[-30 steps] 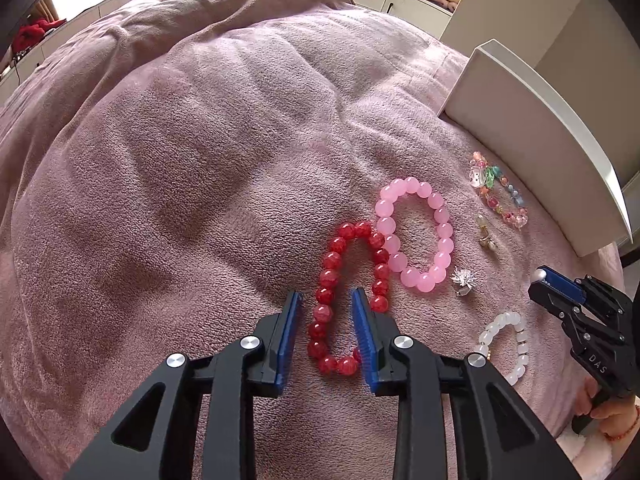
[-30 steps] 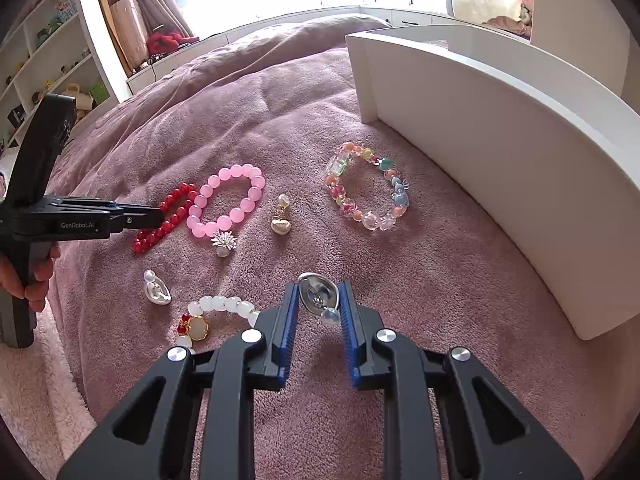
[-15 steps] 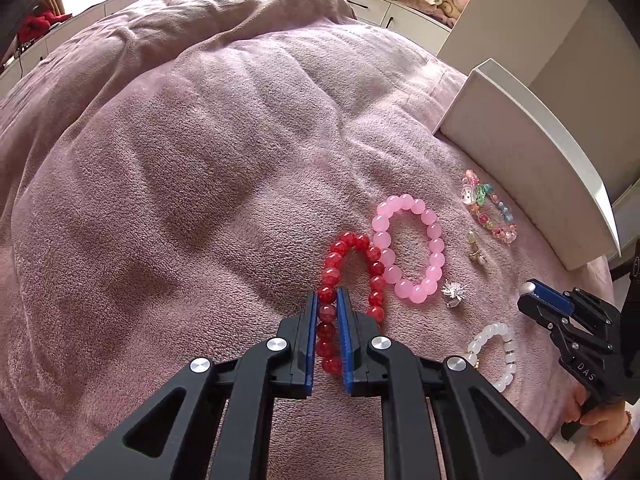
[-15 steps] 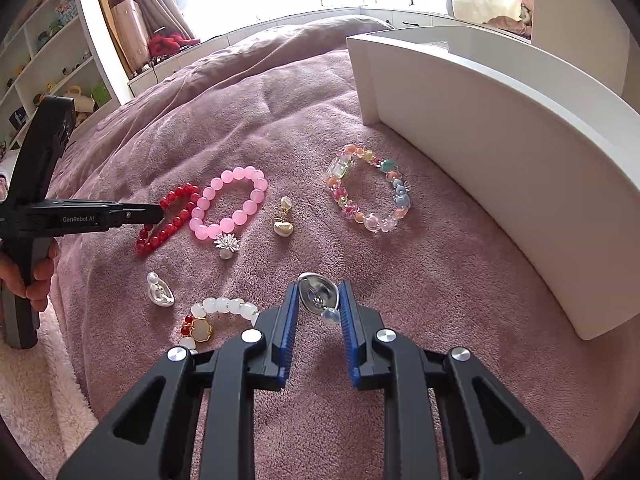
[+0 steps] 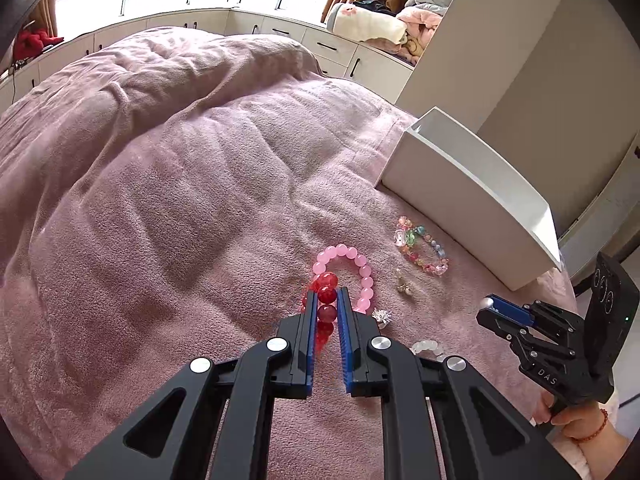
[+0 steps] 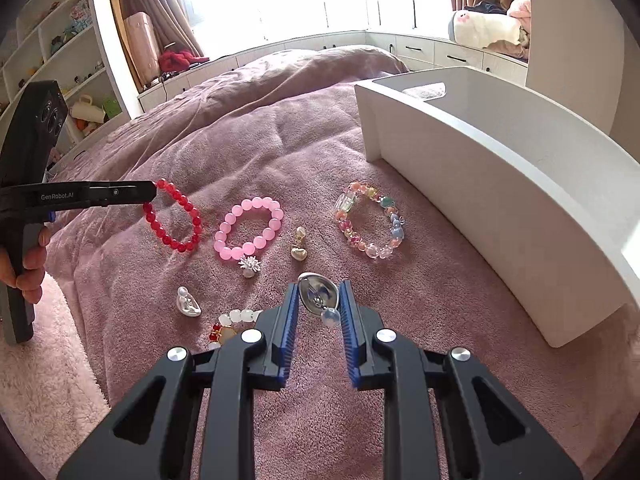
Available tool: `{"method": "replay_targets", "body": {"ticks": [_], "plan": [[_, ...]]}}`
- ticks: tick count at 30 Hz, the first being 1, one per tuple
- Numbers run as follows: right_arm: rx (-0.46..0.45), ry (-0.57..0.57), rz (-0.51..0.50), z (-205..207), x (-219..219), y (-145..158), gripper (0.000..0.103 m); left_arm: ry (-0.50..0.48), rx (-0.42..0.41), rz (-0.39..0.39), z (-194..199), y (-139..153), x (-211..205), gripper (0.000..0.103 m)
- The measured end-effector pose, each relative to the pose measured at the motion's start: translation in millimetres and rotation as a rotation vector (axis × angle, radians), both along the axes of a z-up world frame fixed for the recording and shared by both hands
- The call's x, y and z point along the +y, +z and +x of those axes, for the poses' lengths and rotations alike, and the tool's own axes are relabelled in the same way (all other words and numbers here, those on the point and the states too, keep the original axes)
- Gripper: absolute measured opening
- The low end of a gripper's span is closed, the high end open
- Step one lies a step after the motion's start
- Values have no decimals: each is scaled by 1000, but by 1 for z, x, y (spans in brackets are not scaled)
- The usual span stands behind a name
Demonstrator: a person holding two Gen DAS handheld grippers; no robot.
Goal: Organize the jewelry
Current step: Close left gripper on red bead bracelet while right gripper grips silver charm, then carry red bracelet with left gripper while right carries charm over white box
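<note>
The left gripper (image 5: 327,300) has its blue pads clamped tight on the red bead bracelet (image 6: 176,216), pinching one side of the loop between the fingertips; seen from the right wrist camera, the rest of the loop hangs free from the tips, clear of the pink blanket (image 5: 180,184). Just beyond those fingers lies the pink bead bracelet (image 5: 352,272), with a small silver flower charm (image 5: 382,316) at its near edge, to the right of the tips. A little gold heart earring (image 5: 405,284) sits further right, then the multicoloured bead bracelet (image 5: 422,250), and past that the white box (image 5: 472,200) standing on the blanket. The right gripper (image 6: 320,300) is closed almost as far on a silver oval earring with a pale drop bead (image 6: 320,296), held upright between its pads above the blanket. To the left of these fingers, partly hidden by the left finger, lies a white bead bracelet with a red and gold charm (image 6: 234,320), and beside that a silver pearl-topped piece (image 6: 188,302). Ahead of the tips are the flower charm and gold heart earring, with the pink bracelet ahead to the left and the multicoloured one ahead to the right. The white box stands on the right, well apart from the fingers. A hand (image 6: 30,264) grips the left tool's handle at the far left.
</note>
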State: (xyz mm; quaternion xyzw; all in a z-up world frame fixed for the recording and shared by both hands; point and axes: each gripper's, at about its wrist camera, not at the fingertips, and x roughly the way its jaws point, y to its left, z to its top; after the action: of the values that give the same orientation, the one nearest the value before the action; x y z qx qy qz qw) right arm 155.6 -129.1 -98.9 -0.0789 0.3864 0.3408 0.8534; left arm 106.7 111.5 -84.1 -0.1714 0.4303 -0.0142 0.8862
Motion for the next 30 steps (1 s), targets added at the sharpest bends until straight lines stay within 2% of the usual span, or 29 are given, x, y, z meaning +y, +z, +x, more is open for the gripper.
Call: {"method": "replay_targets", "body": {"ticks": [6,10,14,22,30], "plan": [[-40,5,41,-7,-7,26,21,-20,-34,-10,-1,20,-7,15],[-85,5,71,-13,-13,51,21,-54,-71,13,4,42,-20,15],[-130,-13,93,-12,-23,76,21,-90,-117,-21,17,67,-35,15],[-187,-91,117,8,-62,114,21,-237,-177,10,64,107,-99,15],[-208,-147,89,31,-93,126,21,-334,-207,48,114,141,-148,15]]}}
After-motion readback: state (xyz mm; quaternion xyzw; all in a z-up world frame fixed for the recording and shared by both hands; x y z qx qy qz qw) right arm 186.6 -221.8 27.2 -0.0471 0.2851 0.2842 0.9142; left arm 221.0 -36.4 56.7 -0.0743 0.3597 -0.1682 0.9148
